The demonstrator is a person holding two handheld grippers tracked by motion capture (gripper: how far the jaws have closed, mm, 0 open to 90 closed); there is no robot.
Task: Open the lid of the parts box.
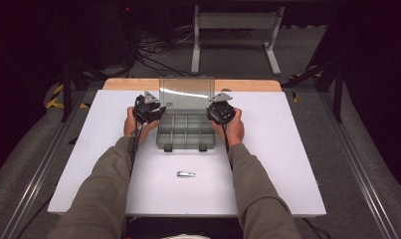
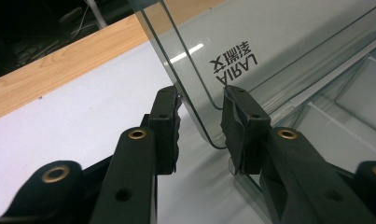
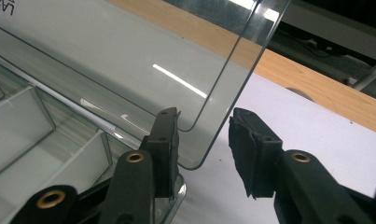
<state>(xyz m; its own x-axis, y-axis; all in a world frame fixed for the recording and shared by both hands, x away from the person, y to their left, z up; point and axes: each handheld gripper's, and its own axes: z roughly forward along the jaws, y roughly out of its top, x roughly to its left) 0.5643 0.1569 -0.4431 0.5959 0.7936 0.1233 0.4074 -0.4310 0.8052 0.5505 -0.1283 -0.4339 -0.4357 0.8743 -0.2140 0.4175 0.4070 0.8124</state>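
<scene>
My left tongs (image 1: 149, 110) and right tongs (image 1: 221, 110) gape open, each straddling a side edge of the clear lid (image 1: 186, 92). Nothing gripped. Organizer box (image 1: 185, 132) sits open on the surface (image 1: 287, 149).

One table (image 1: 267, 164) carries the things. On it stands one clear box (image 1: 185, 132) with one lid (image 1: 186, 93), raised upright at the back. The box's front edge bears two dark latches (image 1: 167, 148). Its inside is split into small compartments in rows; the exact number cannot be told from the high view. One small metal piece (image 1: 186, 174) lies alone on the table, near the person's side of the box. There are two tools: one left tool (image 1: 149, 110) and one right tool (image 1: 219, 110), each with two black jaws and each held in one hand. One printed label (image 2: 233, 66) shows on the lid.
</scene>
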